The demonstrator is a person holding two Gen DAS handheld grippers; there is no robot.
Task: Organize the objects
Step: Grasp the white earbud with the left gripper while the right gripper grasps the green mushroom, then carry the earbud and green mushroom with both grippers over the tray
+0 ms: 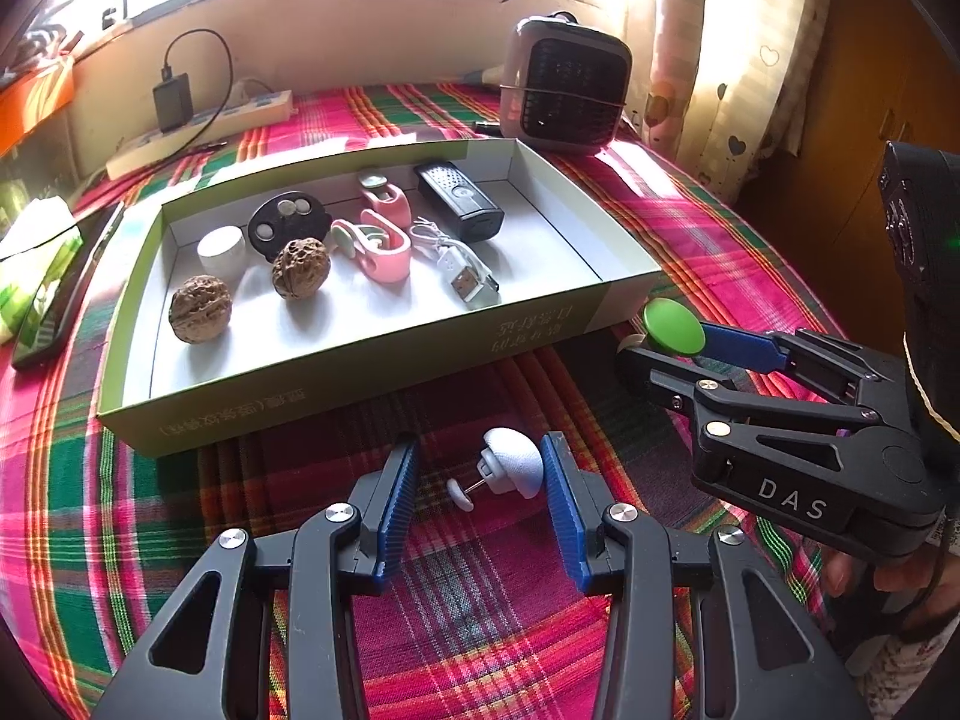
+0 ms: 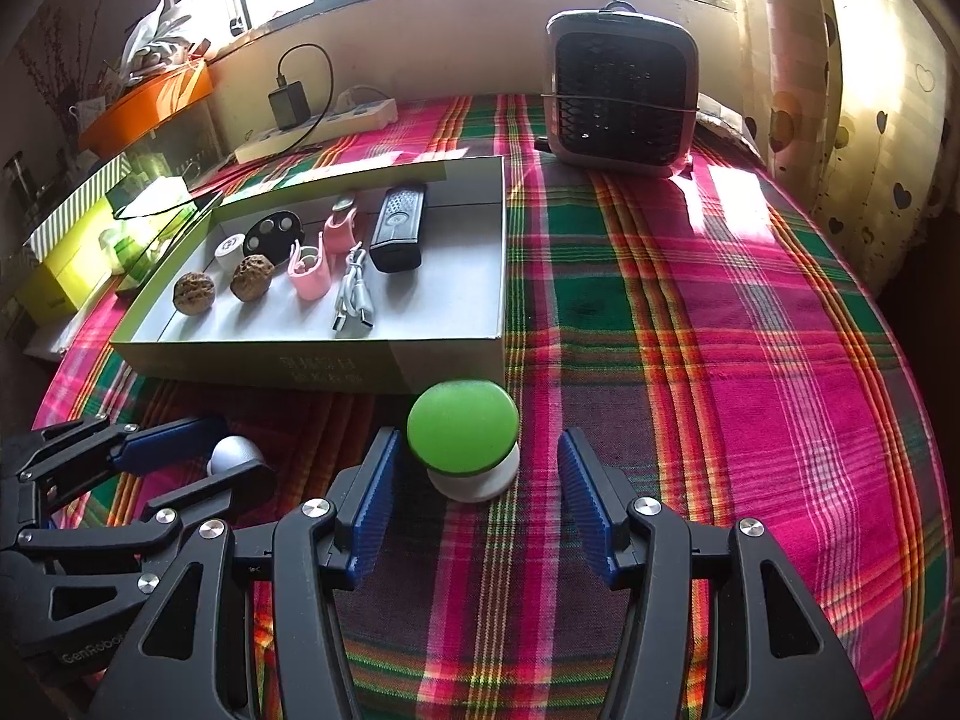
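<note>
Jaws of the left gripper (image 1: pixel 480 480) stand open around a white knob-shaped piece (image 1: pixel 510 468) that lies tipped on the plaid cloth (image 1: pixel 480 630); its thin pin and small disc point toward the left pad, and its right side sits against or just beside the right pad. Right gripper (image 2: pixel 477 486) jaws also stand open around an upright green-capped piece (image 2: pixel 462 435) on a white base, near the box (image 2: pixel 300 369) holding walnuts, clips and a cable.
</note>
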